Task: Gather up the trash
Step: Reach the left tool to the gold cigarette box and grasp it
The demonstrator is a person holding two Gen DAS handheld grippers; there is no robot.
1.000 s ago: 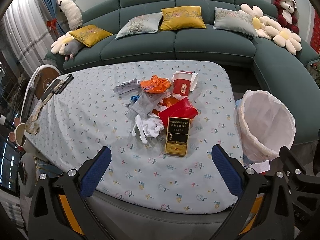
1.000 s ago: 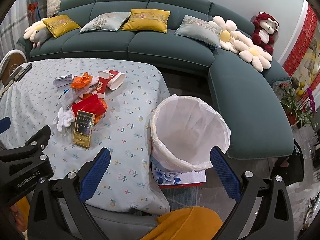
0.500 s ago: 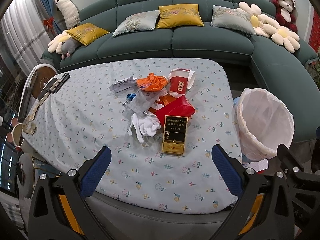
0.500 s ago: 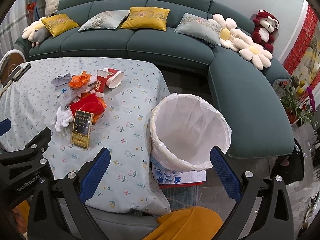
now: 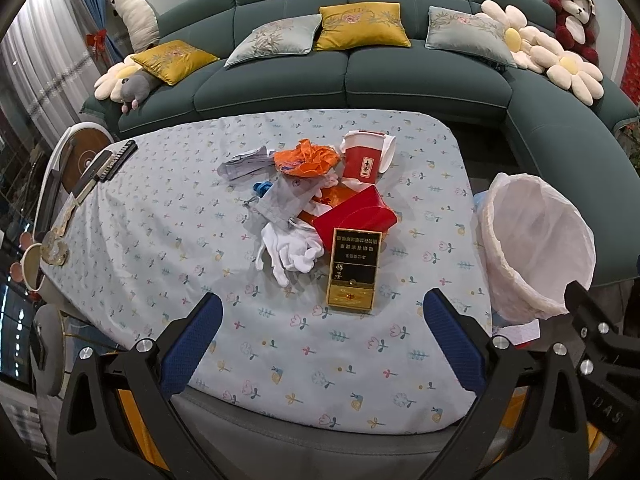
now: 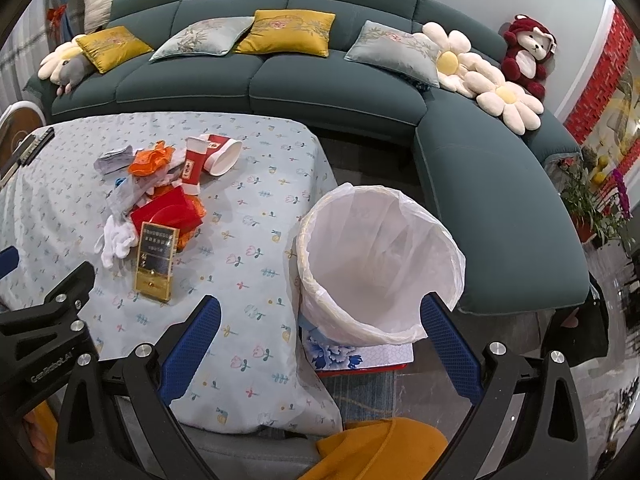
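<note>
Bare cloth between left tool and gold box.

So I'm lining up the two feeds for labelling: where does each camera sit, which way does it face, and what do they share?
Left wrist: on the left gripper, open above the table's near edge, facing the trash pile and sofa; its blue fingers and part of the right gripper show.
Right wrist: on the right gripper, open, aimed at the lined bin beside the table; the left gripper shows at left.
Shared: the gold-and-black box, white gloves, red cups, bin and sofa.
</note>
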